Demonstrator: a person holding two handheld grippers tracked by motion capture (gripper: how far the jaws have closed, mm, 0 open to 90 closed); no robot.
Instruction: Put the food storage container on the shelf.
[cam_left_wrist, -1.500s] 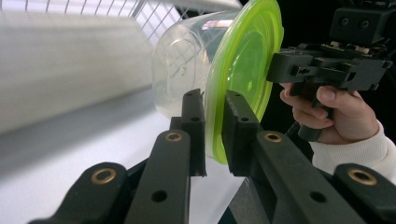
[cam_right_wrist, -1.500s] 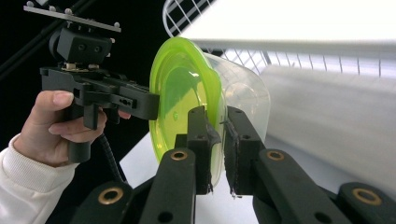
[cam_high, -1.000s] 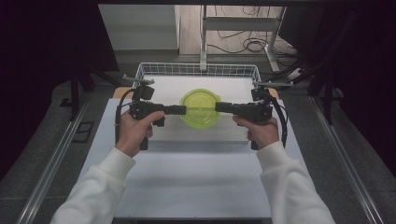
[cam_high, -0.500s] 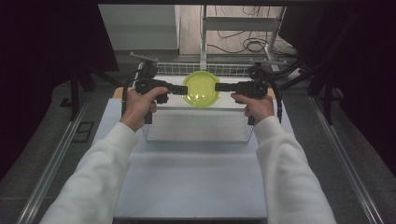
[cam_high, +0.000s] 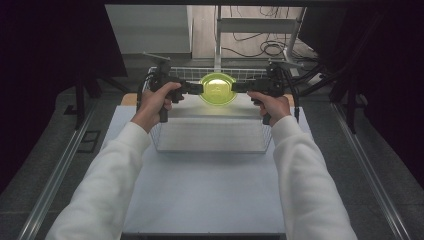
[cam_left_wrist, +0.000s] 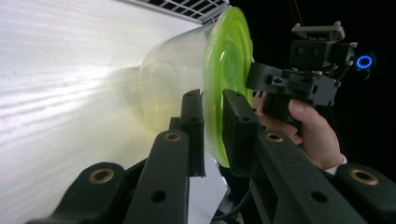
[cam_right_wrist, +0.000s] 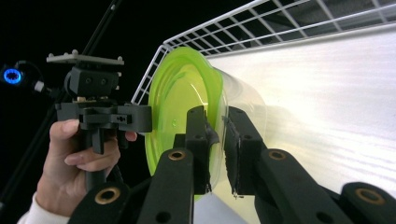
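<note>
A clear round container with a lime-green lid hangs in the air over the far end of a wire basket. My left gripper is shut on the lid's rim from the left, and my right gripper is shut on the rim from the right. In the left gripper view the jaws pinch the green edge, with the clear body to their left. In the right gripper view the jaws clamp the rim where lid meets body.
The basket has a white liner and sits at the far half of a pale table. Cables and a metal stand lie beyond the basket. Dark curtains flank both sides.
Both grippers have carried the container away from the person and upward, from over the basket's middle to above its far rim. The arms have stretched out further.
</note>
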